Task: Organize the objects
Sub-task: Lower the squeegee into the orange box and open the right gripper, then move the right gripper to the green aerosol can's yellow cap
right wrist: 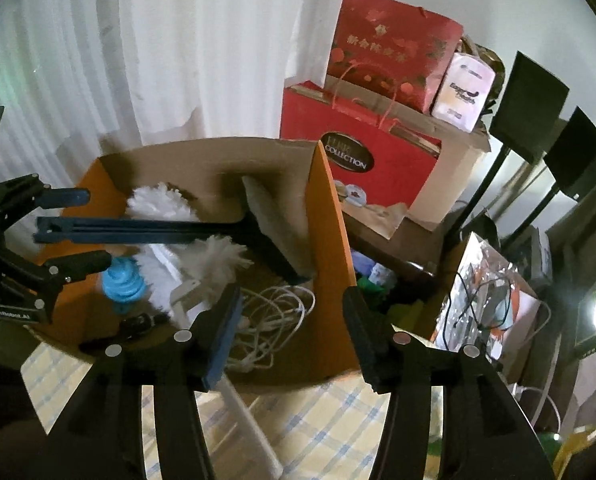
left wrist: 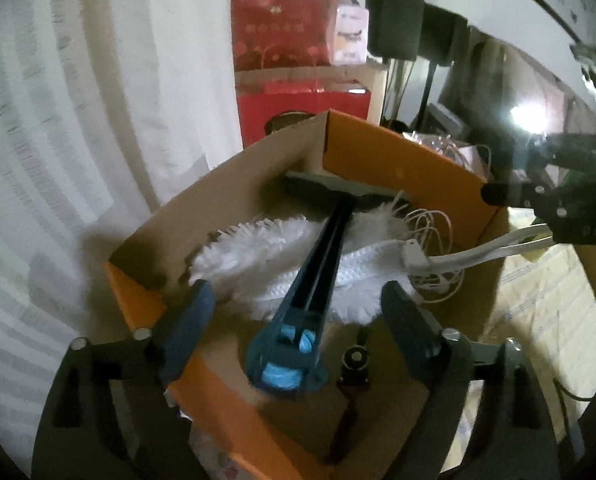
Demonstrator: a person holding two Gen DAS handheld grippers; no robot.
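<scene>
An open orange cardboard box (left wrist: 402,160) holds a dark blue squeegee (left wrist: 318,264) with a grey blade, a white fluffy duster (left wrist: 257,252) with a white handle (left wrist: 482,252), and coiled white cables (left wrist: 434,224). My left gripper (left wrist: 298,312) is open over the squeegee's handle end, fingers on either side and apart from it. My right gripper (right wrist: 293,336) is open at the box's near edge (right wrist: 330,240); the white duster handle (right wrist: 249,420) passes by its left finger. In the right wrist view the squeegee (right wrist: 157,226) lies across the box between the left gripper's fingers (right wrist: 73,198).
Red gift bags (right wrist: 378,80) and a white pack (right wrist: 466,92) stand behind the box against a white curtain (right wrist: 177,60). Black stands (right wrist: 530,88) and a foil bag with cables (right wrist: 486,296) sit to the right. A checked yellow cloth (right wrist: 330,432) lies under the box.
</scene>
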